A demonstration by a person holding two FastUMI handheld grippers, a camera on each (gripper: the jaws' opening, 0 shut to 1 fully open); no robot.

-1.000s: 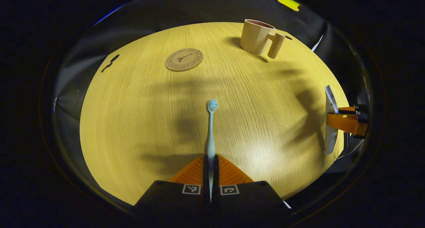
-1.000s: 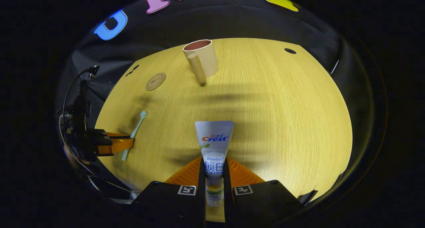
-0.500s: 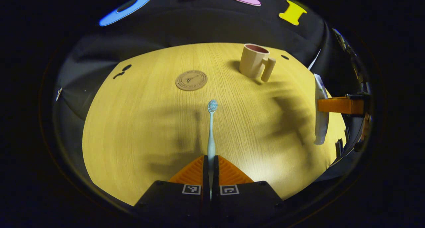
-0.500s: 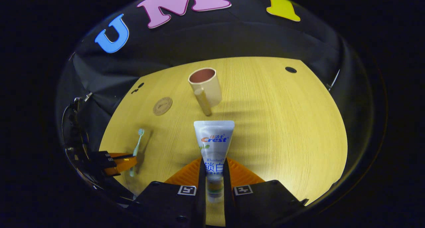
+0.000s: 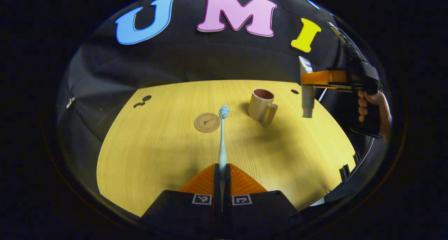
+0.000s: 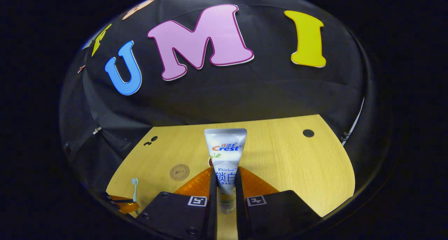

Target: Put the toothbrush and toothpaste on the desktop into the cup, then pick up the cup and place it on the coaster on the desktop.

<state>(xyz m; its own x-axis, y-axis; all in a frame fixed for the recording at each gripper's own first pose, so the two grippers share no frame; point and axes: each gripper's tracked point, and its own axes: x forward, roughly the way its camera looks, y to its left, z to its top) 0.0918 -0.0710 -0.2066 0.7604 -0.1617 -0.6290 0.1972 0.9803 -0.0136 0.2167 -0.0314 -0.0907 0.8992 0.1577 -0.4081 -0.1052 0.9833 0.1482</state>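
My left gripper [image 5: 222, 167] is shut on the handle of a pale blue toothbrush [image 5: 222, 135], whose bristled head points away above the table. Beyond it a round cork coaster [image 5: 207, 122] lies flat, and a beige cup [image 5: 260, 104] with a handle stands upright to its right. In the left gripper view, the right gripper [image 5: 308, 78] holds a white toothpaste tube [image 5: 306, 96] upright, high and right of the cup. In the right gripper view, my right gripper [image 6: 225, 173] is shut on the toothpaste tube [image 6: 225, 150], which hides the cup. The coaster [image 6: 179, 172] and toothbrush [image 6: 134, 189] lie lower left.
The wooden table [image 5: 157, 149] has small dark holes near its back corners [image 5: 294, 91]. Black cloth walls close in behind and at both sides. A hand [image 5: 371, 107] grips the right gripper's handle at the right edge.
Both grippers have risen and tilted up, so the table sits lower in both views. The right gripper carried the toothpaste up and toward the cup. The toothbrush stays clamped.
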